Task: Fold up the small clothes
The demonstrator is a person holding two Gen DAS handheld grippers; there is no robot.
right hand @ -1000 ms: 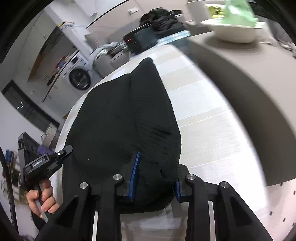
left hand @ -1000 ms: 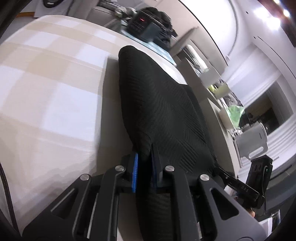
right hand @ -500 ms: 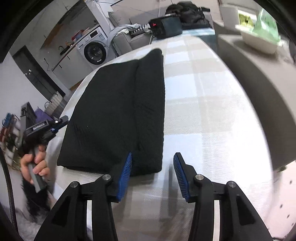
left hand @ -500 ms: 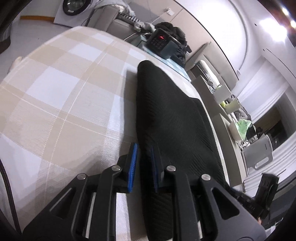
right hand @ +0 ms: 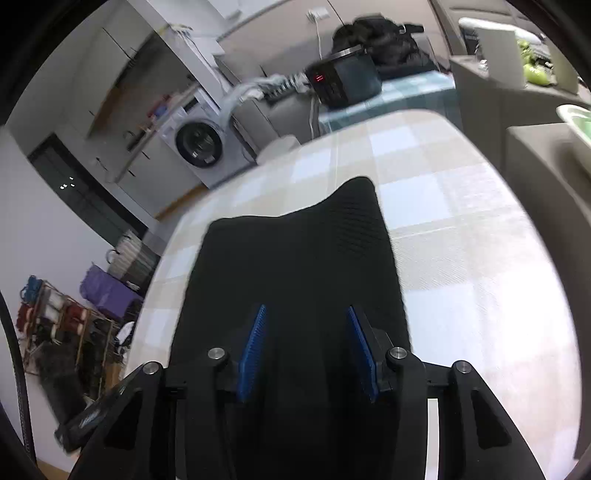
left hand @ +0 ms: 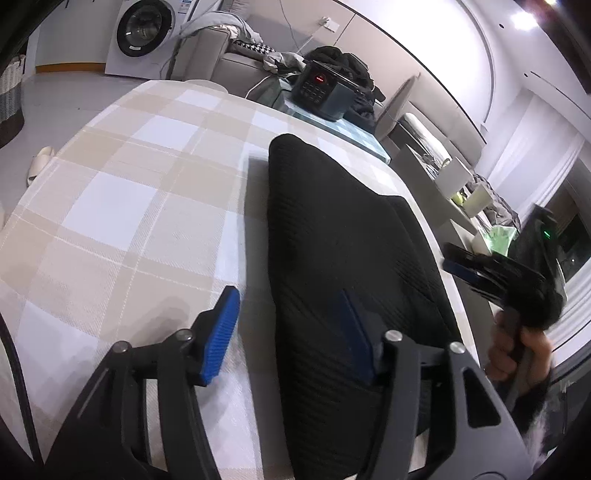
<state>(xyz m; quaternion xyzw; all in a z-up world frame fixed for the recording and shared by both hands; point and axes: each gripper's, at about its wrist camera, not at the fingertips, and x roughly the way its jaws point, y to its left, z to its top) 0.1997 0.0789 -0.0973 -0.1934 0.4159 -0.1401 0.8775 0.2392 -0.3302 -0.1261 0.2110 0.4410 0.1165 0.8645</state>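
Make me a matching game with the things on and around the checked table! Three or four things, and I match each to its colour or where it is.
Things:
1. knitted cloth garment
2. round-door washing machine
3. ridged rubber pads of the left hand-held gripper
4. boxy appliance with a red display

Descriptions:
A. blue
B. white, on the floor past the table
C. black, lying flat on the checked tablecloth
D. dark, beyond the table's far edge

Pairs: 1-C, 2-B, 3-A, 4-D
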